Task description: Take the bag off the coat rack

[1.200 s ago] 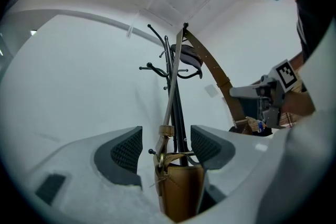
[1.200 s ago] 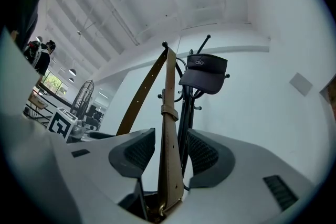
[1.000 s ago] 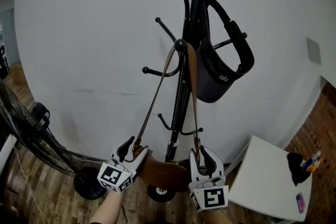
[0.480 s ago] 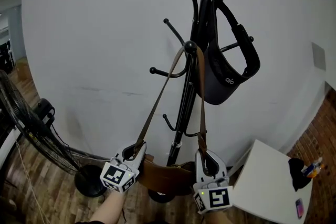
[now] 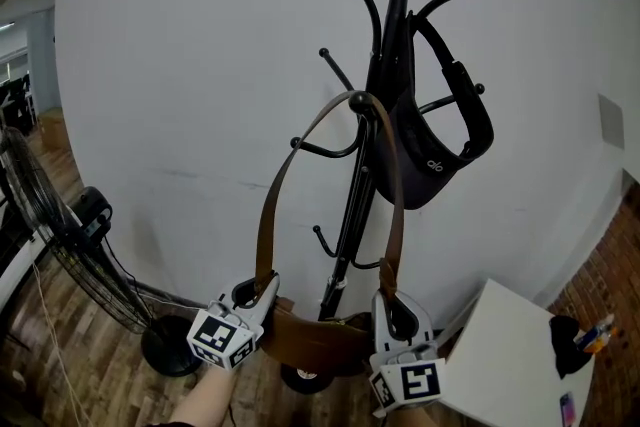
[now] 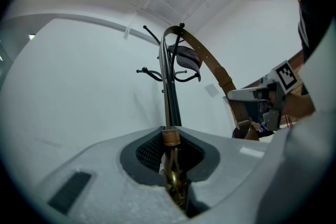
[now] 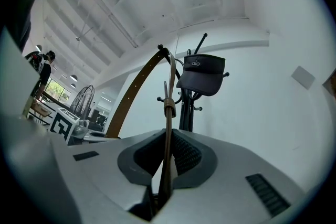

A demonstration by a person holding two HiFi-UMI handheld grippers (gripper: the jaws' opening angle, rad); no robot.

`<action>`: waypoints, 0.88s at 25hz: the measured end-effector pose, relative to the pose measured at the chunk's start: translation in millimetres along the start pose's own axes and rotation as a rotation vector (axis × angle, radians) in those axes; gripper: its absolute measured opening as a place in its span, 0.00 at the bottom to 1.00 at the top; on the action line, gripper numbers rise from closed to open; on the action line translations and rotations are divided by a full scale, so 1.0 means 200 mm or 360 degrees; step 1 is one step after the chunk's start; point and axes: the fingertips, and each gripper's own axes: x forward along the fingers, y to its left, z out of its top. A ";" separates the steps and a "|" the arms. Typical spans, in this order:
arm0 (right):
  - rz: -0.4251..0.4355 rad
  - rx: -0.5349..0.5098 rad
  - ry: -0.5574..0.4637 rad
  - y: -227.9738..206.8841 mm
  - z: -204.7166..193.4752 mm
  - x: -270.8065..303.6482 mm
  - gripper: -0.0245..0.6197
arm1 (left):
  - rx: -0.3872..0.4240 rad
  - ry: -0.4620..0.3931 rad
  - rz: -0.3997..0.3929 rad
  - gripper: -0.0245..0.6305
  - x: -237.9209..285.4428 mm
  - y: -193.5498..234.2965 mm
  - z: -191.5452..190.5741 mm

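A brown leather bag (image 5: 315,340) hangs low in front of the black coat rack (image 5: 392,65). Its strap (image 5: 266,215) loops over a knobbed hook (image 5: 358,100) and bows out slack on the left. My left gripper (image 5: 258,293) is shut on the strap's left end by the metal clasp (image 6: 173,176). My right gripper (image 5: 393,313) is shut on the strap's right end (image 7: 169,107). Both sets of jaws have just been closing, with the strap between them. A black visor (image 5: 435,140) hangs on an upper hook behind the strap.
A standing fan (image 5: 40,225) is at the left, its round base (image 5: 170,355) on the wood floor. A white table (image 5: 515,345) with a dark object (image 5: 565,330) sits at the lower right. A white wall lies close behind the rack.
Both grippers closed on the strap ends. The strap, taut and straight a second ago, now bows outward on the left while it stays over the hook.
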 end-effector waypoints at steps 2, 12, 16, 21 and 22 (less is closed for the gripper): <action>0.0015 0.0003 -0.0013 0.00 0.02 0.00 0.08 | 0.0012 -0.0003 0.0011 0.08 -0.01 0.00 0.02; 0.0095 0.0036 -0.0056 0.00 0.08 0.02 0.08 | 0.0055 -0.0009 0.0082 0.08 -0.05 -0.01 0.11; 0.0148 0.0039 -0.0078 0.00 0.10 0.03 0.08 | 0.0062 -0.0014 0.0132 0.08 -0.08 -0.01 0.14; 0.0218 0.0047 -0.0096 0.03 0.13 0.02 0.08 | 0.0081 -0.0014 0.0198 0.08 -0.15 -0.03 0.17; 0.0234 0.0050 -0.0101 0.04 0.14 0.02 0.08 | 0.0084 -0.0011 0.0215 0.08 -0.17 -0.03 0.18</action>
